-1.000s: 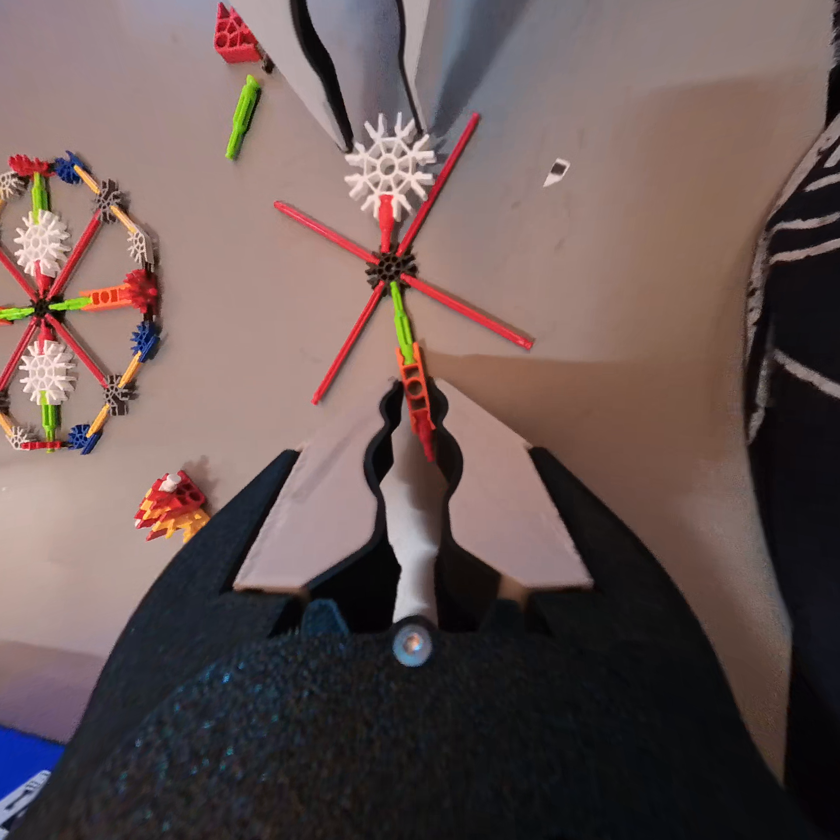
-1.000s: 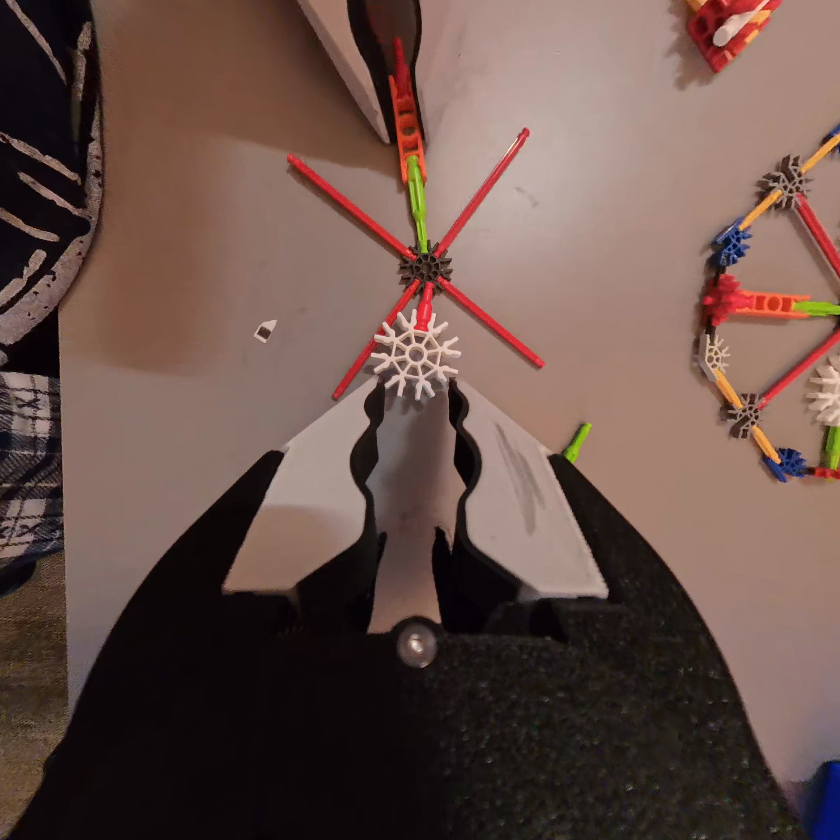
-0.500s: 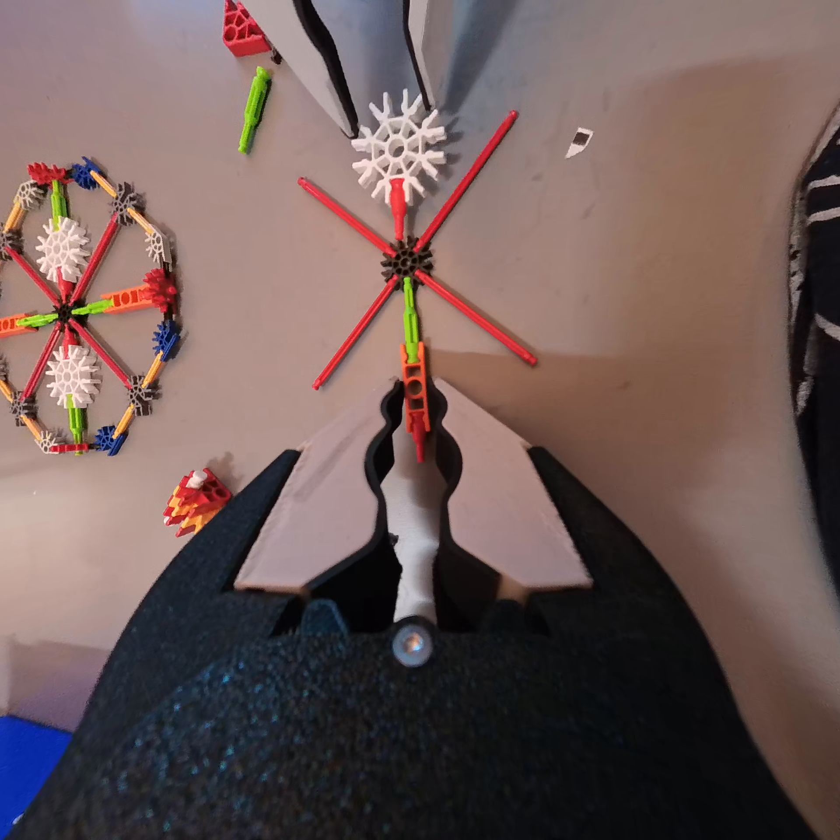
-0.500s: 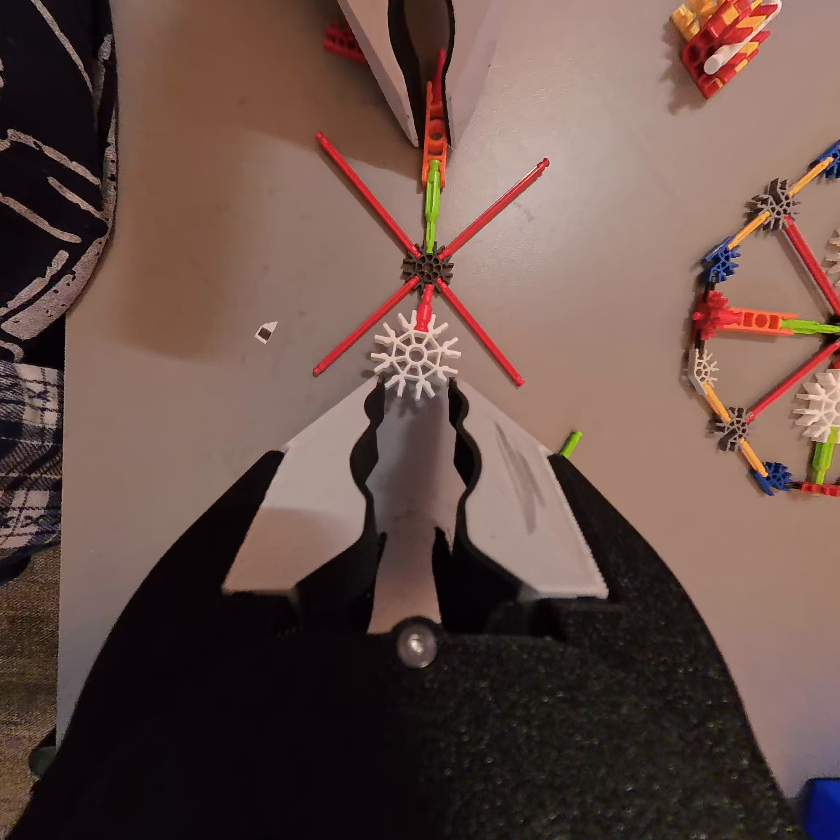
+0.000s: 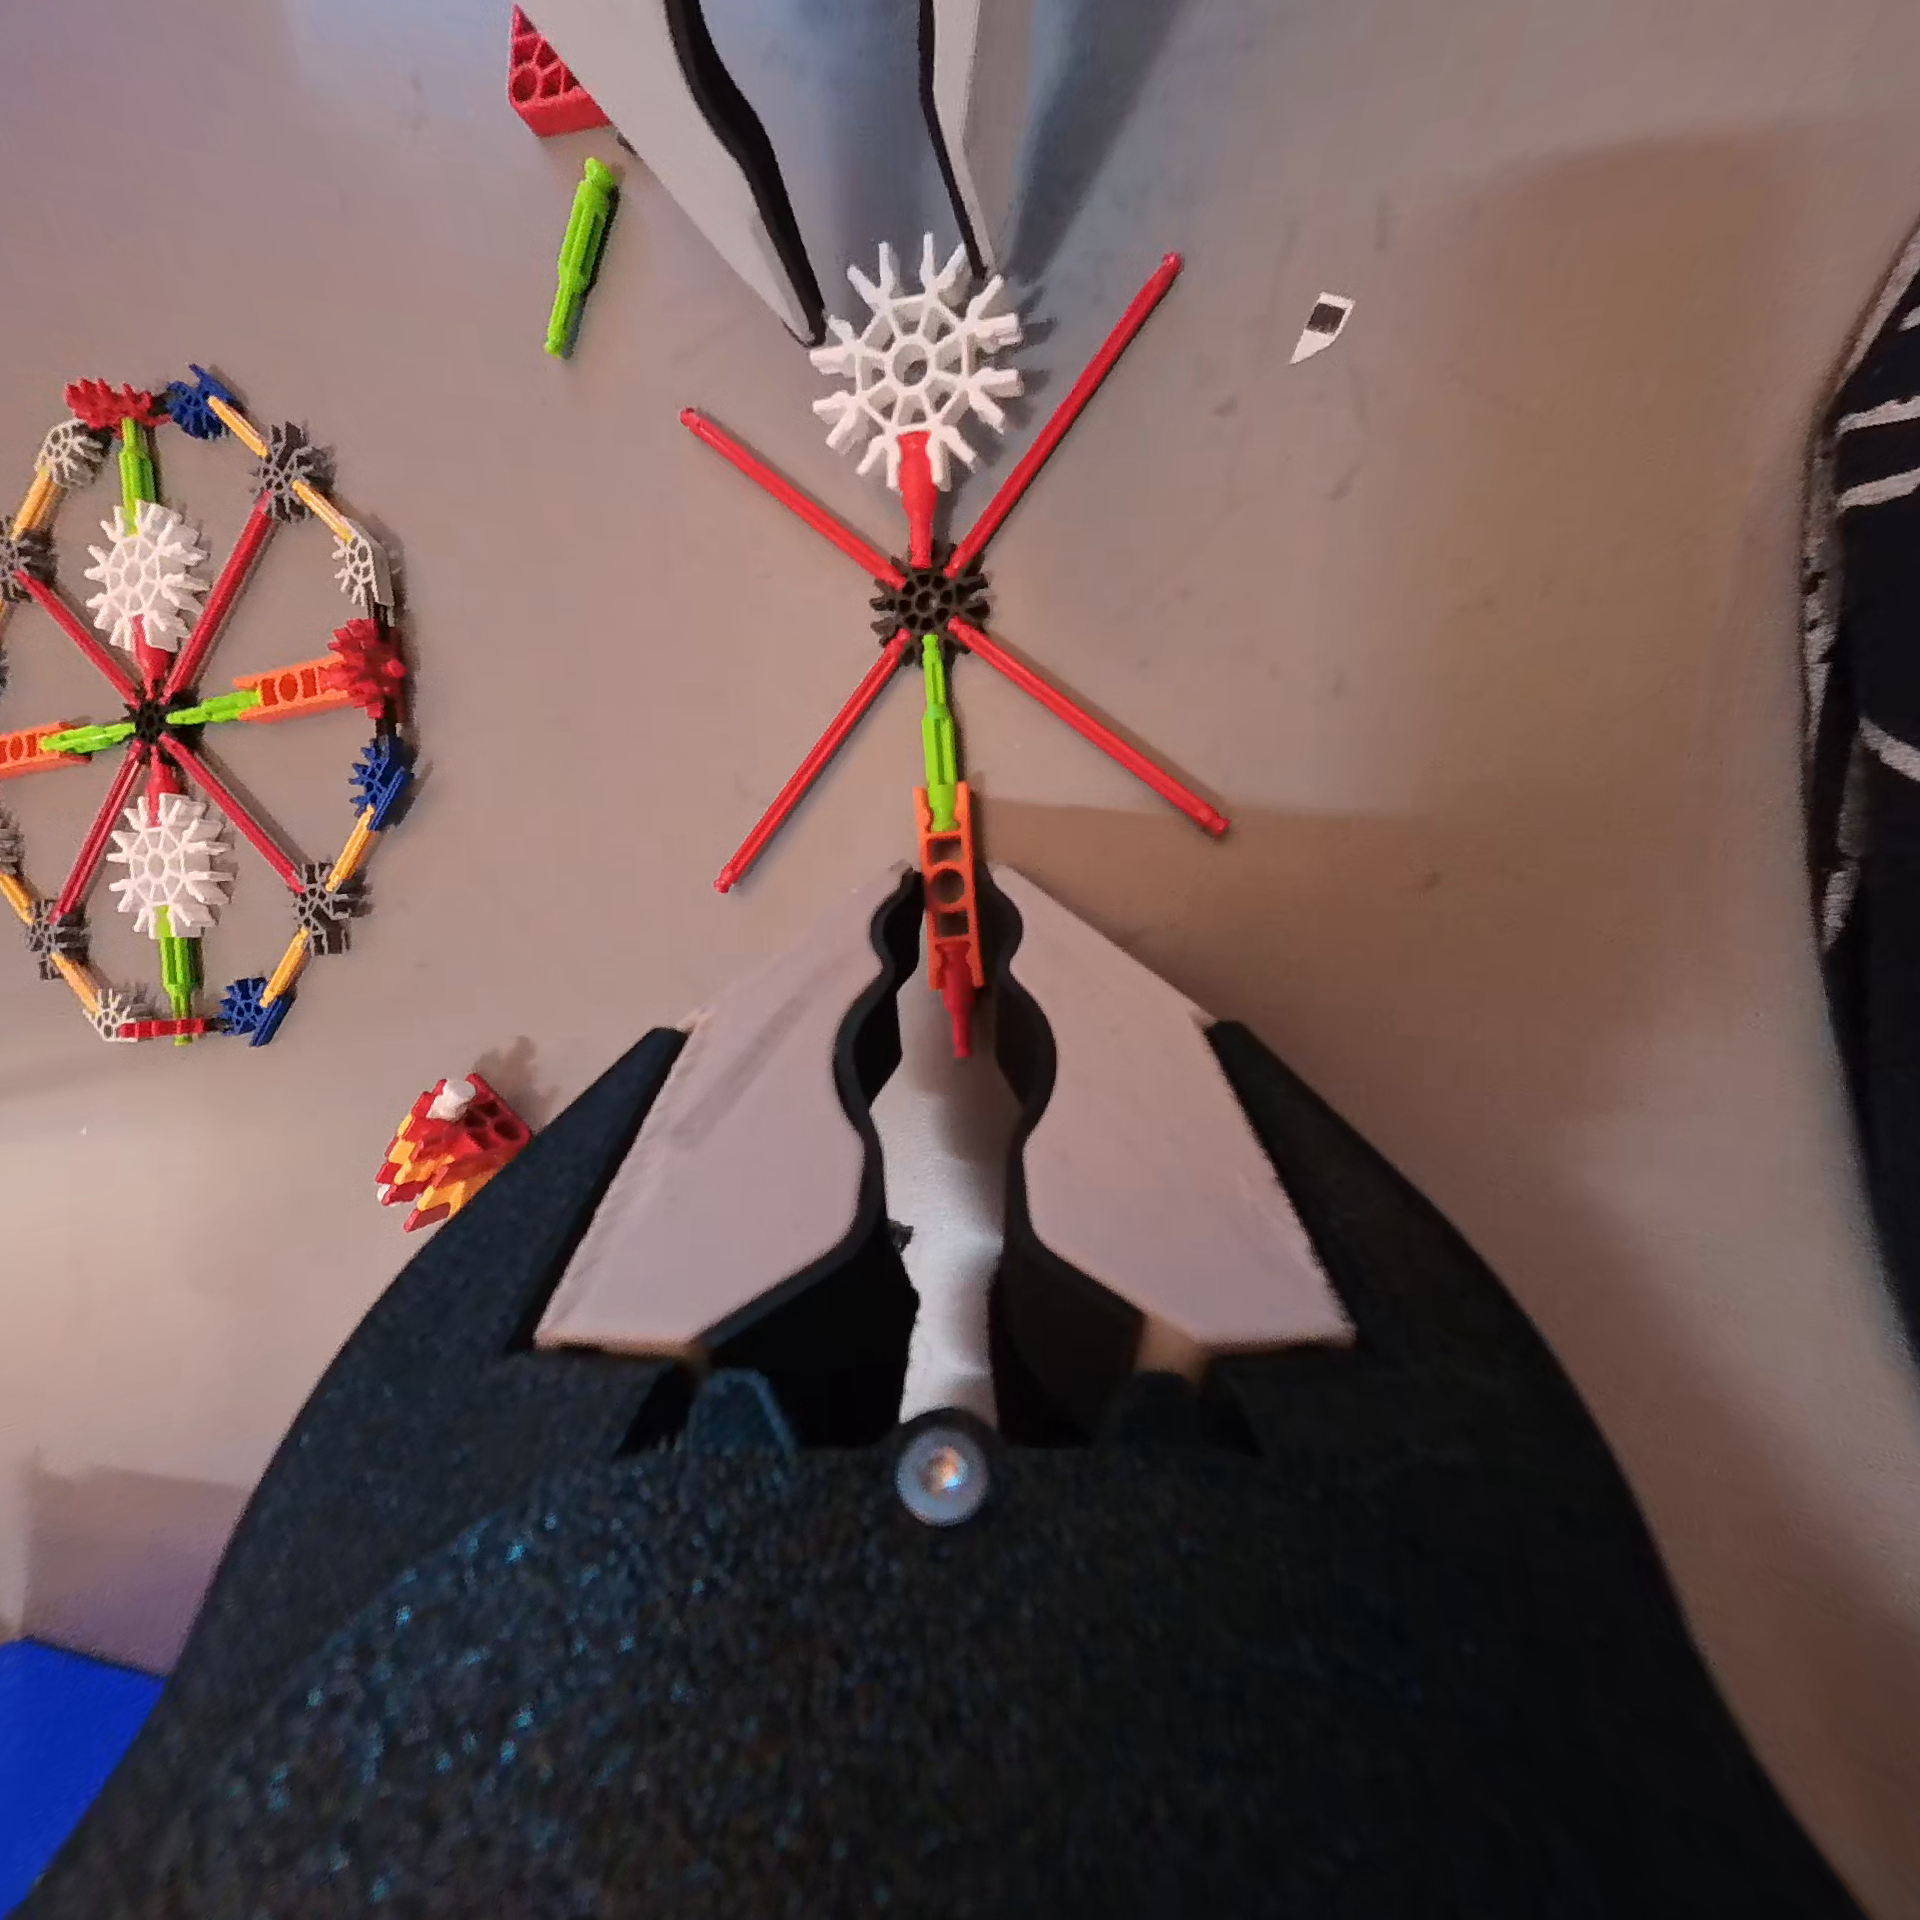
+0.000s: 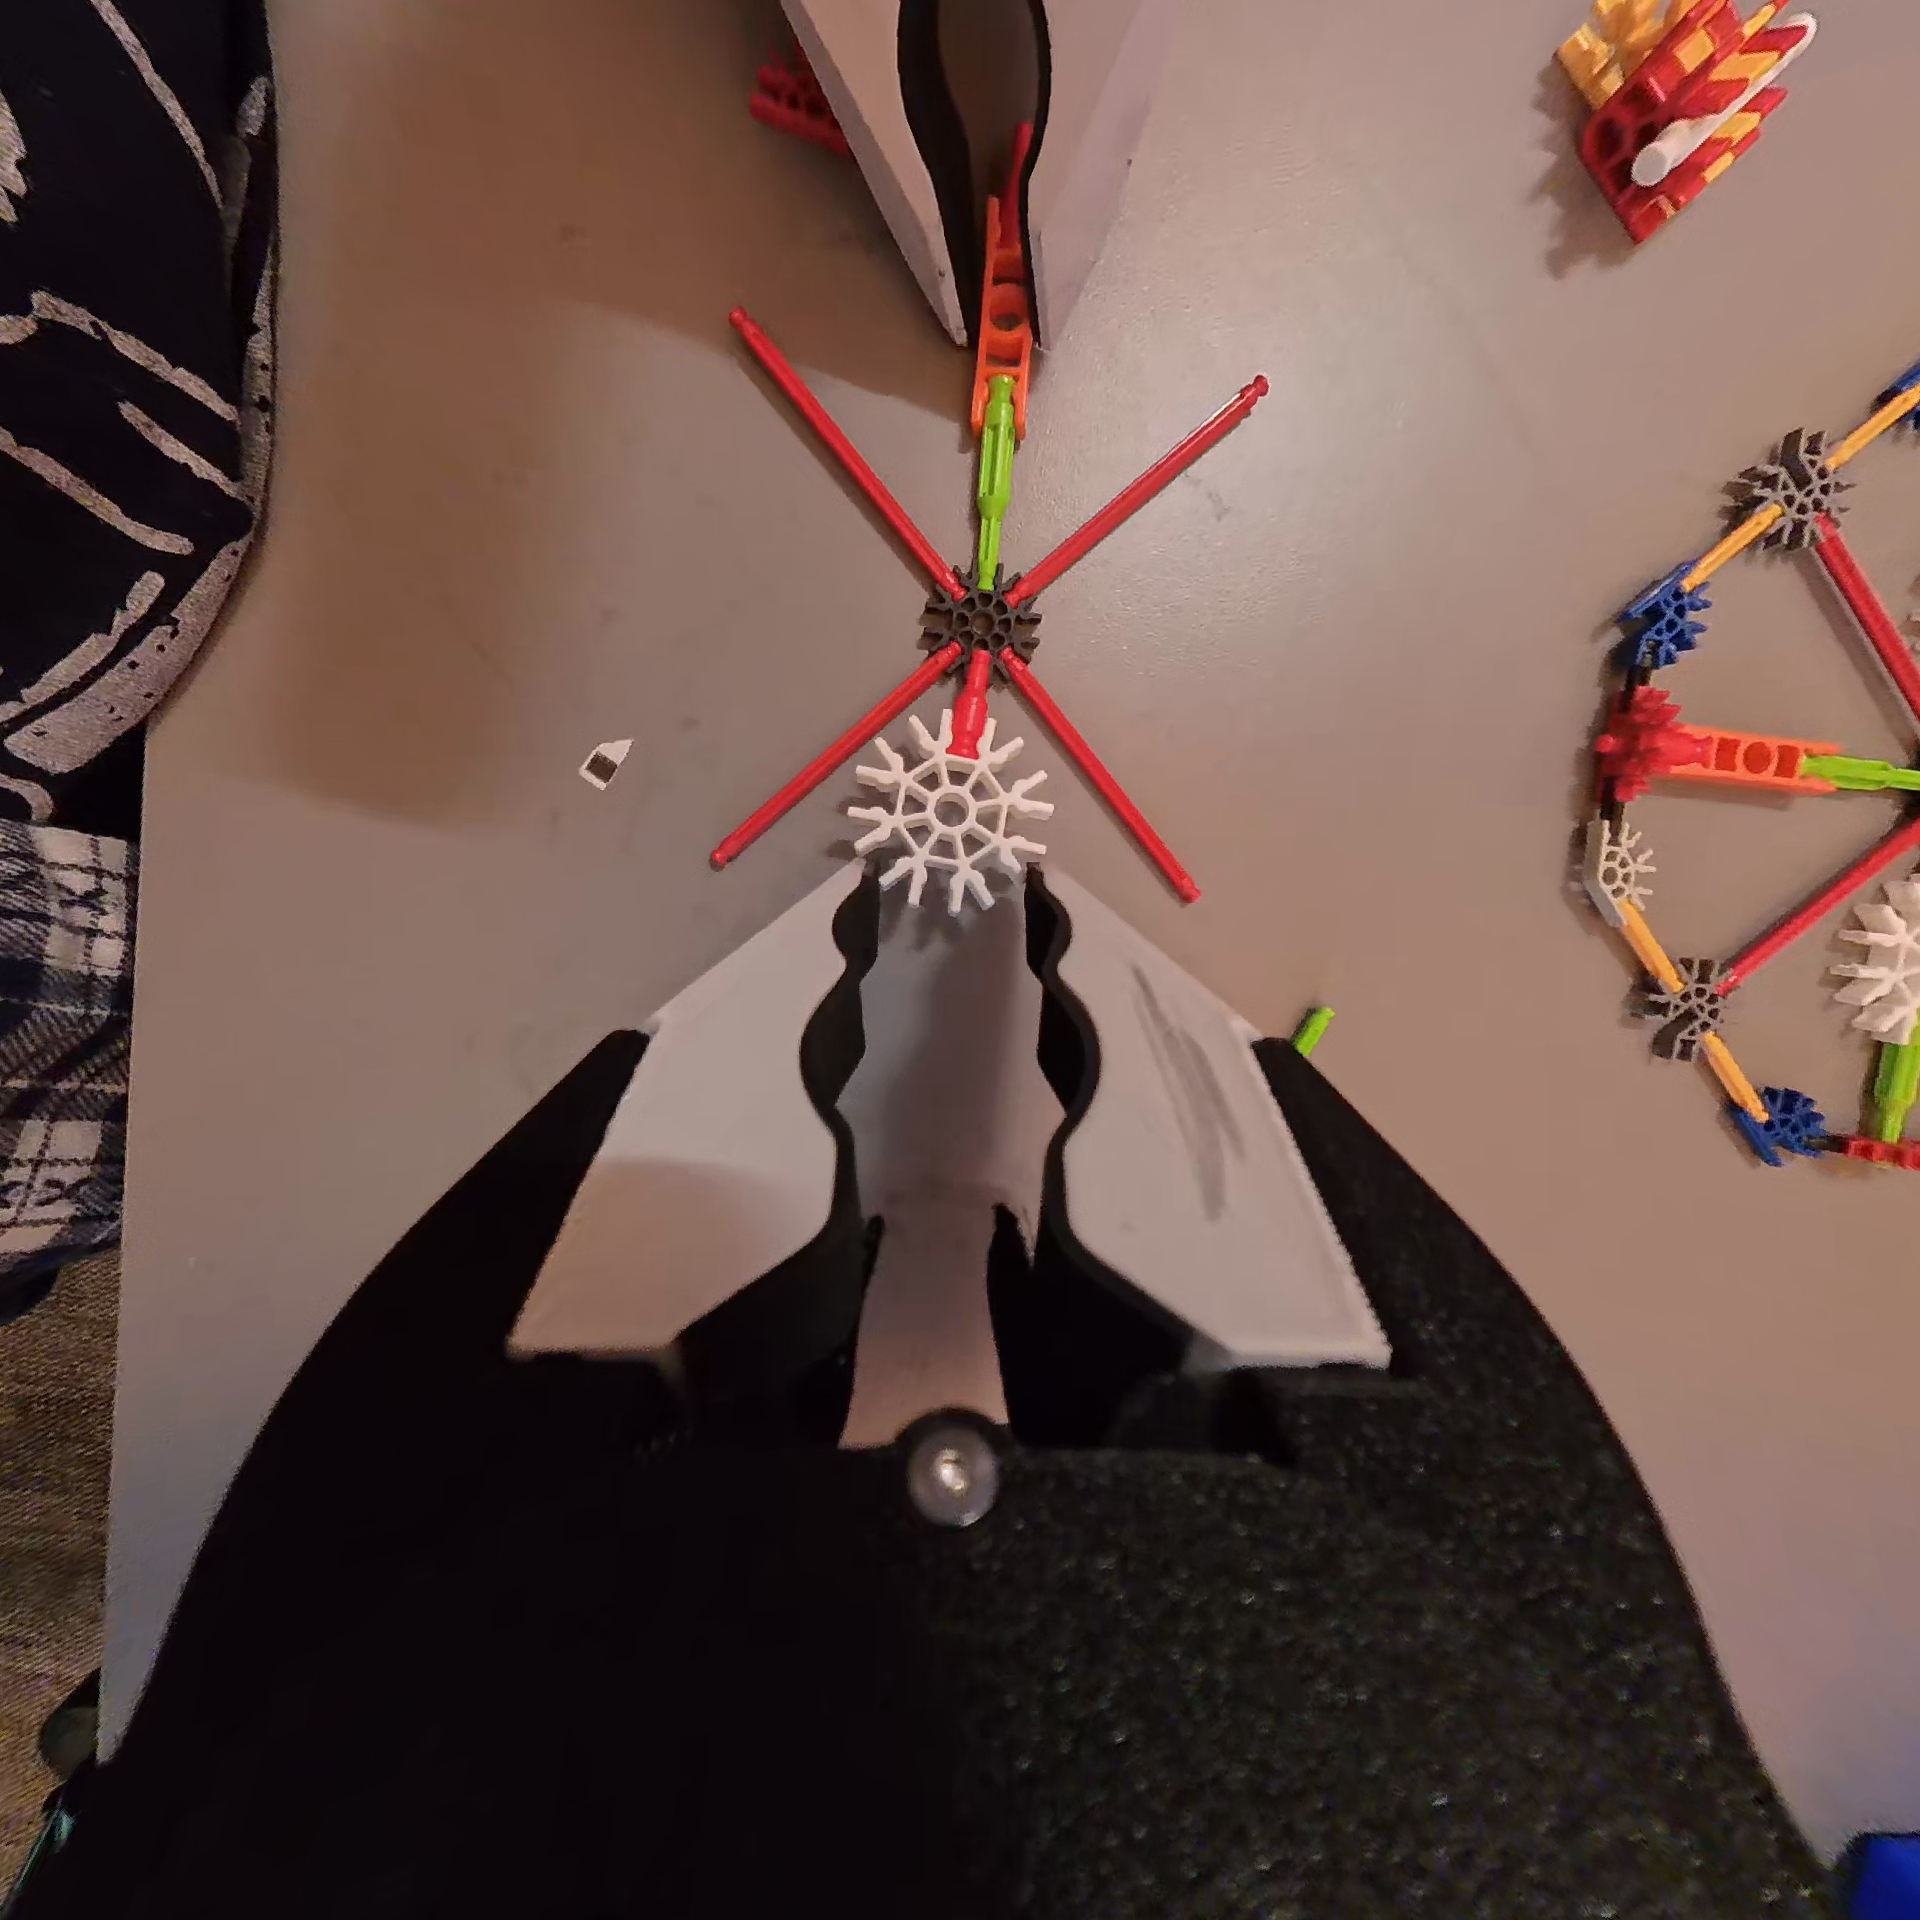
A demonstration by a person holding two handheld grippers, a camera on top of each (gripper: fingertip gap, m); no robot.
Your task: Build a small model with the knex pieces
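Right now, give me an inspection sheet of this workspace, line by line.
Surface: grey tabletop, scuffed, partly in shadow.
Job's things: black hub with four red rods, a short red rod into a white snowflake connector, and a green rod into an orange connector.
Clutter: finished wheel, loose green rod, red and yellow connector pile, small paper scrap.
Grippers: left gripper shut on the orange connector; right gripper open, tips at the white snowflake connector's rim.
Cables: nothing seen.
Surroundings: dark patterned cloth beyond the table edge.
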